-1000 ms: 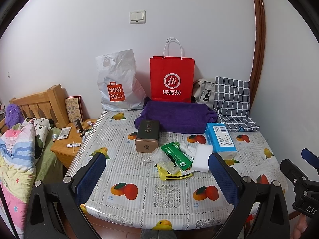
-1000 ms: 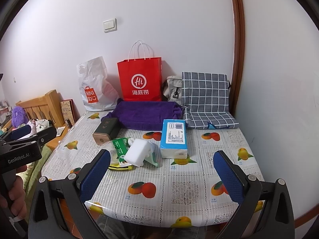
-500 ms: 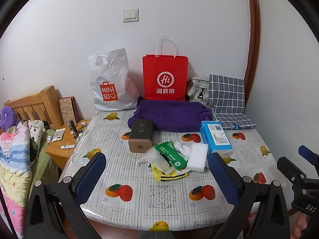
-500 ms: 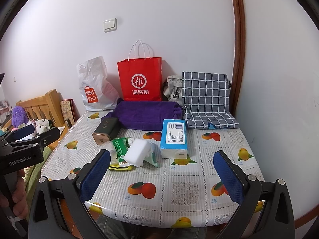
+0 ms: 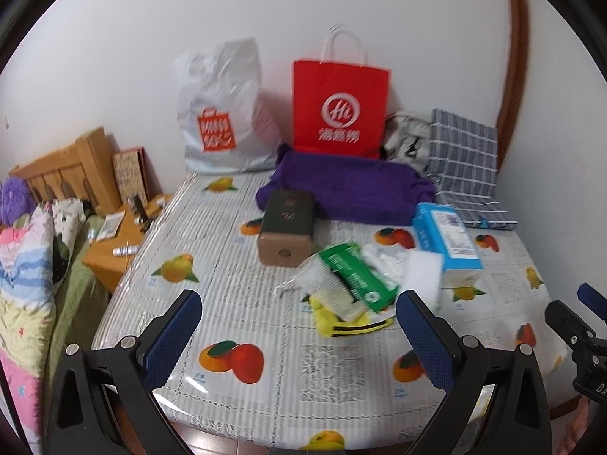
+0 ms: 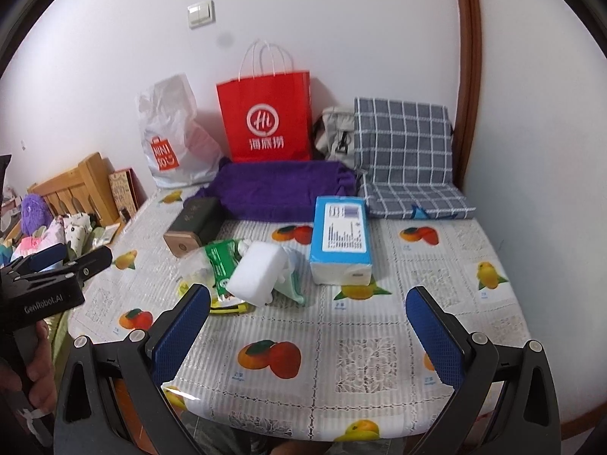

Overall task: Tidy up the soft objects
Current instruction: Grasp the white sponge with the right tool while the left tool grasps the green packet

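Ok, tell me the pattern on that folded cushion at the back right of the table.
The cushion is grey-blue with a white grid check, clearest in the right wrist view.

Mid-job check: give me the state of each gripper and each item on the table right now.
Left gripper: open, empty.
Right gripper: open, empty.
Red paper bag: upright against wall.
Purple towel: folded.
Blue tissue pack: lying flat.
White sponge block: tilted on pile.
Green plastic packet: lying in pile.

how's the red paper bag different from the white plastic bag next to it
The red paper bag is stiff, flat-fronted, with thin white cord handles; the white plastic bag is crumpled, slumped, with a cut-out handle. The red one's logo is white; the white one's is orange. Both stand against the wall.
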### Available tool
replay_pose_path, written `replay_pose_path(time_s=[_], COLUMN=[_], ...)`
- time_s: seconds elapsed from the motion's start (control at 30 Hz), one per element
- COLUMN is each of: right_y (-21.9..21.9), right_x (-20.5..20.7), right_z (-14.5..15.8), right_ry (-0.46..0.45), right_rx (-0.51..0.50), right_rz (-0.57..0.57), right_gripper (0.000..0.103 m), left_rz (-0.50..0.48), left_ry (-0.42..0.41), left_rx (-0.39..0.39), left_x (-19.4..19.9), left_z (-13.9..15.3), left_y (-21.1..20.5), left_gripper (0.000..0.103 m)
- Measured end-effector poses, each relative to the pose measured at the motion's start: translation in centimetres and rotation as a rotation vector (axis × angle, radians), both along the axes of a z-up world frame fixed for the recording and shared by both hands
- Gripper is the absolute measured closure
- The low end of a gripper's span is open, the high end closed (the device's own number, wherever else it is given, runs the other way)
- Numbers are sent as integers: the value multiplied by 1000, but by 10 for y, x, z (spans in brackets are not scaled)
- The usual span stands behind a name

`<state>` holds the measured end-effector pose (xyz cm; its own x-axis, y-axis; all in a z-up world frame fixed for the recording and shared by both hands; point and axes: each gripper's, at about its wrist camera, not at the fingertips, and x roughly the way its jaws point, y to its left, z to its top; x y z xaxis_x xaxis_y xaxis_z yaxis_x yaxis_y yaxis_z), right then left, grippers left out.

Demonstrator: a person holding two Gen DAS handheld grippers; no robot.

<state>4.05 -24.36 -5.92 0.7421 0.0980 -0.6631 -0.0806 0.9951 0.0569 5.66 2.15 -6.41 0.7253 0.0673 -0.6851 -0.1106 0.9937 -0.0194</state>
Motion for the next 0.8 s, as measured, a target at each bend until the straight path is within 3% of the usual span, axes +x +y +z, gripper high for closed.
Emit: replay_pose_path(time_s=[0.47,0.7,0.8], right_y=[52,77,89], right_x=[62,91,103], right_z=[-66,-90,-100], right_ry=[126,178,192], right_rx=[-19,-15,-58], right_rz=[56,4,-21], right_gripper=[1,1,1], left_rz=[64,59,62], left_ry=[118,156,170], left_rx=[-44,-55,-59], left_x=[43,59,63], left_z=[-60,-82,-89], left_y=[52,68,76], left_gripper=[0,0,0])
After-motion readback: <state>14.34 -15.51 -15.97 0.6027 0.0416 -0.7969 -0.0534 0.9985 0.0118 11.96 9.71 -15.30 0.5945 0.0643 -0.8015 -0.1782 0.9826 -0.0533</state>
